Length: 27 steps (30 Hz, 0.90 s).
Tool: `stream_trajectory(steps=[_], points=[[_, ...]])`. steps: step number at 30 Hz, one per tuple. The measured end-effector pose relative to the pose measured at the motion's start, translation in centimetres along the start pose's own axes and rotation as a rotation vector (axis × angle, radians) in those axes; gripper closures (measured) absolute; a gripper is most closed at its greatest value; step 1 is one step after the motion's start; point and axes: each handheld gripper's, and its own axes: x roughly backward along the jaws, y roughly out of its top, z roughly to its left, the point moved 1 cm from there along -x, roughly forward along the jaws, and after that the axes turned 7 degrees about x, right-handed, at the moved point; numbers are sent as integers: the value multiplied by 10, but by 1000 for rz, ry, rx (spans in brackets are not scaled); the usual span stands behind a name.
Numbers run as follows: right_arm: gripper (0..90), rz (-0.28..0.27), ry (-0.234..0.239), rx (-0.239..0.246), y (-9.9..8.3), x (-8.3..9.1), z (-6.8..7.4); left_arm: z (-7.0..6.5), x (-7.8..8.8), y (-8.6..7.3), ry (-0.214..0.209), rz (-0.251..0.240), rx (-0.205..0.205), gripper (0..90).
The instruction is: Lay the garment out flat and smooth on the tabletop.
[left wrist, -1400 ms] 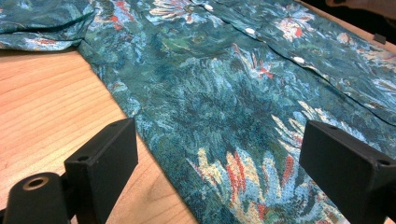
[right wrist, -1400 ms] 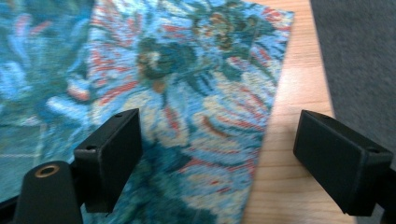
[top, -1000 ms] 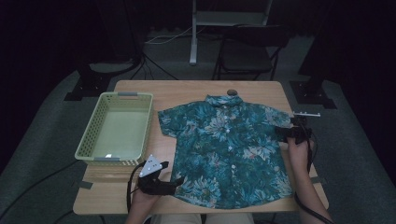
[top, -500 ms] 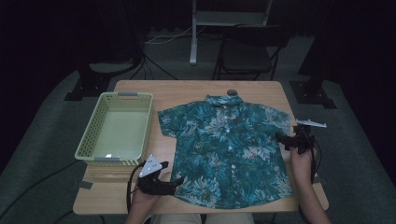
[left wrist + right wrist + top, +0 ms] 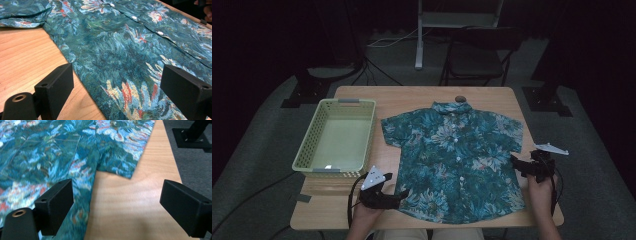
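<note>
A teal short-sleeved shirt with a floral print (image 5: 452,155) lies flat and buttoned on the wooden table (image 5: 412,100), collar pointing away from me. My left gripper (image 5: 399,197) rests at the shirt's front left hem corner with its jaws open. In the left gripper view the shirt (image 5: 120,45) fills the space ahead of the left gripper (image 5: 120,92), and nothing is pinched. My right gripper (image 5: 517,164) is at the shirt's right edge, just below the sleeve, jaws also open. The right gripper view has the right gripper (image 5: 117,205) straddling the shirt's side edge (image 5: 82,195) and bare table (image 5: 140,195).
A pale green plastic basket (image 5: 337,135), with nothing in it, stands on the table's left part. A small dark round object (image 5: 460,98) lies just beyond the collar. A chair (image 5: 472,50) and stand legs are on the floor behind. The table's right edge (image 5: 172,157) is close to my right gripper.
My right gripper has slid toward me along the shirt's right edge, from beside the sleeve to just below it. The left gripper and the shirt have stayed put.
</note>
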Motion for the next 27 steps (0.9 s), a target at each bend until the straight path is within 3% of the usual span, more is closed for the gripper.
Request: stream_trajectory(steps=[18,22,27], points=[[110,-29,-21,13,-53,31,11,0,0,0,3,-3,2,122],[110,-32,-53,35,-61,38,13,0,0,0,0,-5,3,122],[110,-116,-63,7,-70,51,14,-1,1,-1,4,-12,3,122]])
